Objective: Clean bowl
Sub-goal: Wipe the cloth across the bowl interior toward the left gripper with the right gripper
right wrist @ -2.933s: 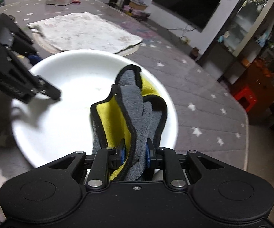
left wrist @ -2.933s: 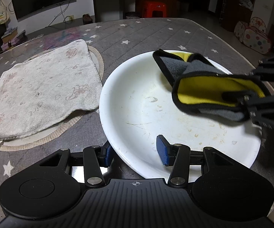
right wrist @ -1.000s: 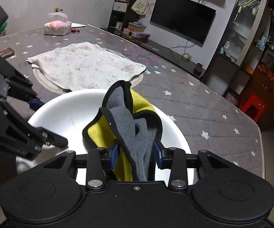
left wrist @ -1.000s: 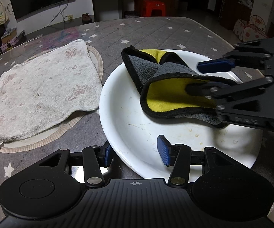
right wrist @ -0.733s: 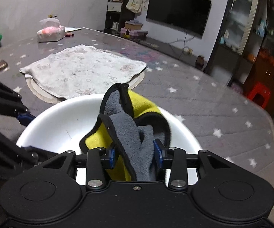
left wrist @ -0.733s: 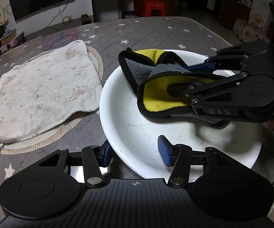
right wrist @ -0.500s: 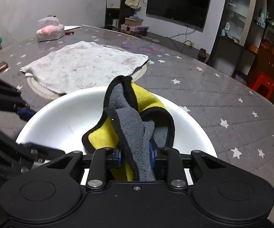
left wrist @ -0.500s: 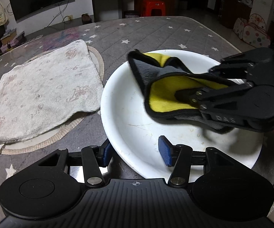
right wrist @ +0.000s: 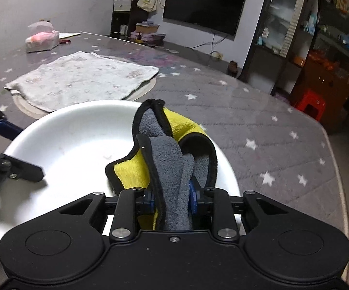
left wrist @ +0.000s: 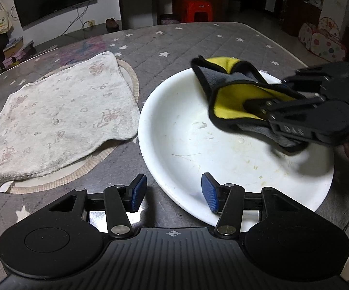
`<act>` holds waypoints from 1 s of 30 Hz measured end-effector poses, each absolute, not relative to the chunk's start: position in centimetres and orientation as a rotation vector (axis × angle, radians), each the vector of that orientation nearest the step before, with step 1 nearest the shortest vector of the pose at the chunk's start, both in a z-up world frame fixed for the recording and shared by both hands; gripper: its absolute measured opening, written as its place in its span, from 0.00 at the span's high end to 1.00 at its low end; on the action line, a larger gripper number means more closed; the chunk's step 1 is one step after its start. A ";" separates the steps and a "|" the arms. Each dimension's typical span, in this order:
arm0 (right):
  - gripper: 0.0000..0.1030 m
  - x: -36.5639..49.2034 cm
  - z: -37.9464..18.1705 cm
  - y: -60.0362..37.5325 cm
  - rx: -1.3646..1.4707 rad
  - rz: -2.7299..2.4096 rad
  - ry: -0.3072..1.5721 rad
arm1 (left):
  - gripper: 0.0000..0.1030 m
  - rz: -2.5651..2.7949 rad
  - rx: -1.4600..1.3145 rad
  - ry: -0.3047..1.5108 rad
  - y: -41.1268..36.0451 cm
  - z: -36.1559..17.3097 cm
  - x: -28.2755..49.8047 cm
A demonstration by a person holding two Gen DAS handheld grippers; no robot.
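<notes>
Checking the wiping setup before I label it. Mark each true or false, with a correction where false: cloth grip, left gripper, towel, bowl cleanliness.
1. The right gripper is shut on the yellow and grey cloth. True.
2. The left gripper holds a sponge. False: its fingers straddle the white bowl's near rim.
3. The pale towel lies inside the bowl. False: beside it, on a round mat.
4. Specks remain inside the bowl. True.

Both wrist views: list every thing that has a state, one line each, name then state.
Bowl: upright on the table, smears and specks inside, near rim between the left gripper's pads.
Cloth: folded, clamped in the right gripper, hanging into the bowl.
Towel: spread flat over a round mat.
Left gripper: open, straddling the bowl's rim.
Right gripper: shut on the cloth.
</notes>
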State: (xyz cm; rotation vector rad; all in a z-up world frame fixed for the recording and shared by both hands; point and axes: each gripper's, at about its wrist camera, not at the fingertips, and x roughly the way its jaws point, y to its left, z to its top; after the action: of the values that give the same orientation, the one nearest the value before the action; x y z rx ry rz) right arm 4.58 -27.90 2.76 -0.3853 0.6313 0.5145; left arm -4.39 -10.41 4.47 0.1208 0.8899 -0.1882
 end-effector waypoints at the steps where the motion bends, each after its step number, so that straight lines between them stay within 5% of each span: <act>1: 0.74 4.9 2.7 -27.7 -0.383 0.512 0.628 | 0.49 -0.190 0.120 0.890 -10.4 4.5 -4.4; 30: 0.73 5.4 3.8 -21.6 -0.488 0.727 0.592 | 0.49 -0.249 0.112 0.882 -10.5 3.9 -4.2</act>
State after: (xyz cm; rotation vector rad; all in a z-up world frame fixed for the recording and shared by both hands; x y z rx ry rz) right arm 5.45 -21.58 3.82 -0.4880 0.5918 0.7273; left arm -4.15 -10.53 3.93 0.1124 0.8824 -0.2490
